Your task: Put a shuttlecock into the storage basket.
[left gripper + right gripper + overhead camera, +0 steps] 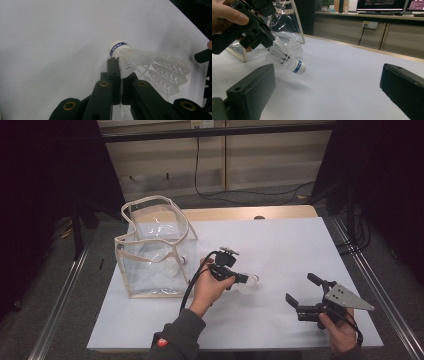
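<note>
White shuttlecock point(140, 62), blue-banded cork, tilted, apparently above table.

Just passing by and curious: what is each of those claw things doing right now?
Left gripper: shut on the shuttlecock, gripping its skirt.
Right gripper: open, holding nothing.

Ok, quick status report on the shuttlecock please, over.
Left tongs shut on shuttlecock, gripping its skirt, cork end pointing away. Right tongs open, holding nothing. Clear bag upright at table's left, nothing between.
</note>
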Motion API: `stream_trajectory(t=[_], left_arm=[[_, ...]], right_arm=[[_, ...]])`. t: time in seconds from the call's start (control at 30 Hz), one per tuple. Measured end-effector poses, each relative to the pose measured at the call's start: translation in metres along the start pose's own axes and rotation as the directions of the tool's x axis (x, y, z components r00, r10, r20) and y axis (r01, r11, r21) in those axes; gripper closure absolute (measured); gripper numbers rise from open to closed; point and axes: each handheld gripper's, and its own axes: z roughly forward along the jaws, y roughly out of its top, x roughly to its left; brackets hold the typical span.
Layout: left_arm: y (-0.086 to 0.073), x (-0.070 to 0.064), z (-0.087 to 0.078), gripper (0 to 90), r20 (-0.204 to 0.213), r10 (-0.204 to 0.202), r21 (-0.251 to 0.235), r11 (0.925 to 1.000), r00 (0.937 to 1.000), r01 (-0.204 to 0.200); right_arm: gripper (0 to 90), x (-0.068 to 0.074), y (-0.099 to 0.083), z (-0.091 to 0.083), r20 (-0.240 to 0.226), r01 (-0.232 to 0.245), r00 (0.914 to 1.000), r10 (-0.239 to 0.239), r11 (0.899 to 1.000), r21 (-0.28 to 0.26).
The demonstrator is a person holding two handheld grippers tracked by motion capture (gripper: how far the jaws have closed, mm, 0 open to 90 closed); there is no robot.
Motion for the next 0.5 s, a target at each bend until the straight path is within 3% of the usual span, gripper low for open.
stream_trajectory(t=[0.5], left_arm=[[0.007, -0.007, -0.015, 89.8, 0.034, 0.005, 0.026, 0.9996, 0.9994, -0.006]], right_arm=[[0.1, 0.000, 0.001, 0.001, -0.003, 0.002, 1.0000, -0.002, 1.000, -0.003]])
